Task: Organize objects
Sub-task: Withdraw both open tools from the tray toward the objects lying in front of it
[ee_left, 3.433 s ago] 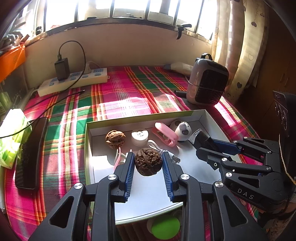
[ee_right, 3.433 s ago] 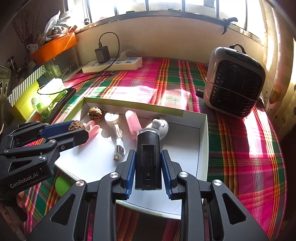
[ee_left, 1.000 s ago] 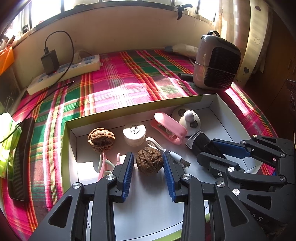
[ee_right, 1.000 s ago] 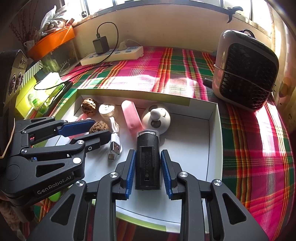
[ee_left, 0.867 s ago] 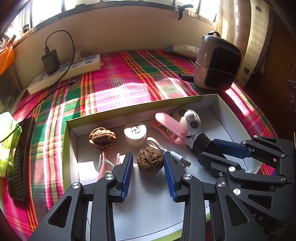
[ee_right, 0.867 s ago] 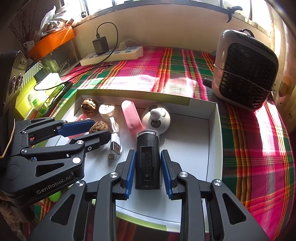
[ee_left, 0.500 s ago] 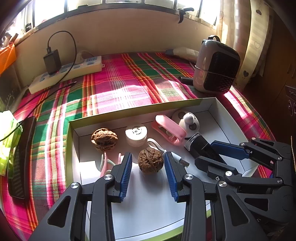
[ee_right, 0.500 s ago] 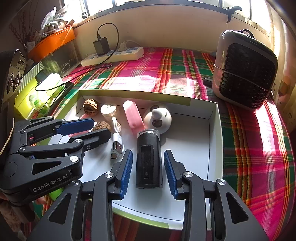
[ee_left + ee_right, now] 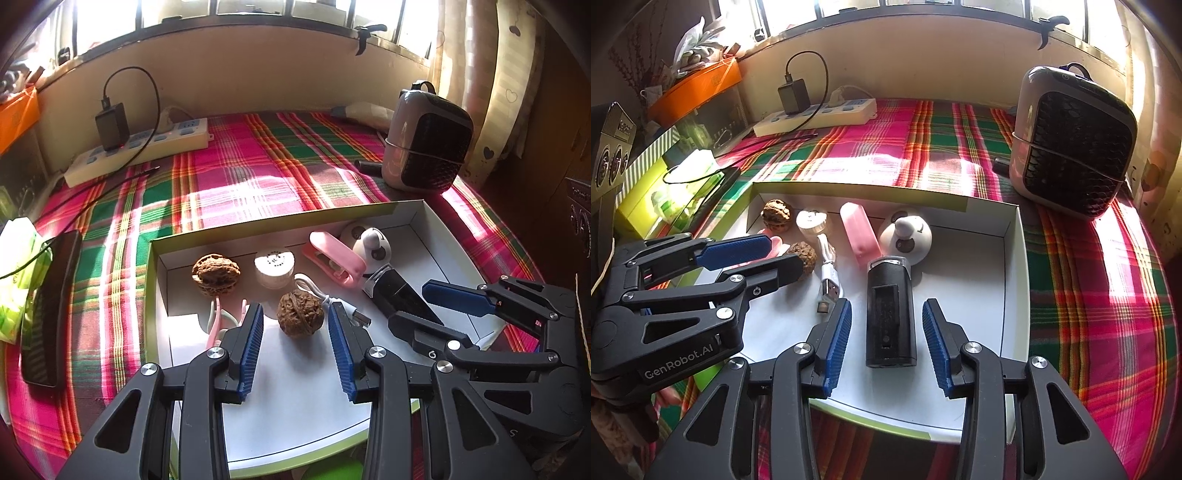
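A shallow white box lies on the plaid cloth. On its floor a brown walnut rests between the fingers of my left gripper, which is open, with gaps on both sides. A black oblong device lies flat between the fingers of my right gripper; its jaws are opening and the pads are clear of the device. Further back in the box are a second walnut, a white round cap, a pink clip, a white round gadget and a white USB cable.
A grey fan heater stands beyond the box at the right. A power strip with a black charger lies along the back wall. A dark phone lies left of the box. Green and orange boxes crowd the far left.
Both grippers have opened: the left let go of the walnut and the right let go of the black device. Both things now lie on the box floor.
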A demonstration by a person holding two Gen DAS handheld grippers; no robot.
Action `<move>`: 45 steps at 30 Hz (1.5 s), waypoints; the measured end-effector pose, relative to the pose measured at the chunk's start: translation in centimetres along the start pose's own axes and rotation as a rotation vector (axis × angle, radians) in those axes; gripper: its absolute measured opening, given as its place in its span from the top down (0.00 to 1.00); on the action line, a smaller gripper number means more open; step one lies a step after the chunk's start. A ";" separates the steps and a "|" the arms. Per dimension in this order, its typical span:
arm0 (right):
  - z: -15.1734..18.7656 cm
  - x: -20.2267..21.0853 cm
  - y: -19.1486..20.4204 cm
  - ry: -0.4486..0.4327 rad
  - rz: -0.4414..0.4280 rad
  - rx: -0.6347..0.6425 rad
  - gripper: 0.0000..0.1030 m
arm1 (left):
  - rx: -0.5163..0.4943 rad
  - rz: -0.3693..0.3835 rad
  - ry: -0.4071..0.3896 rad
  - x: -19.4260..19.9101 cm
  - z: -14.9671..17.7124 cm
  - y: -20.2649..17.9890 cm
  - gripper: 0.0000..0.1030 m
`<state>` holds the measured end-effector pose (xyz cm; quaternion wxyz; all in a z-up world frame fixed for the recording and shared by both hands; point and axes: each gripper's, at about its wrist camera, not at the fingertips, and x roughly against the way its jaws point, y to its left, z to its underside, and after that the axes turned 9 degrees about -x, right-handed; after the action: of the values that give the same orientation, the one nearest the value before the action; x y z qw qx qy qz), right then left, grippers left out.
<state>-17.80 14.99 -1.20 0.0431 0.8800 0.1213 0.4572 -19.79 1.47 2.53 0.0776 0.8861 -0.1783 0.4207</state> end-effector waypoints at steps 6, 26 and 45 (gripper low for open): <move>0.4 0.5 0.1 -0.008 -0.002 -0.010 0.59 | 0.009 -0.003 -0.011 0.8 0.4 0.2 0.66; 2.2 3.8 0.6 -0.078 -0.016 -0.022 0.58 | 0.053 -0.010 -0.093 5.7 3.3 0.5 0.66; 5.6 6.2 1.4 -0.114 -0.031 0.005 0.58 | 0.085 0.055 -0.068 6.5 7.8 -1.1 0.64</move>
<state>-9.61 15.34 0.75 0.0549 0.9028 0.1332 0.4051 -10.00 -1.41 2.66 0.0220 0.8972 -0.1870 0.3995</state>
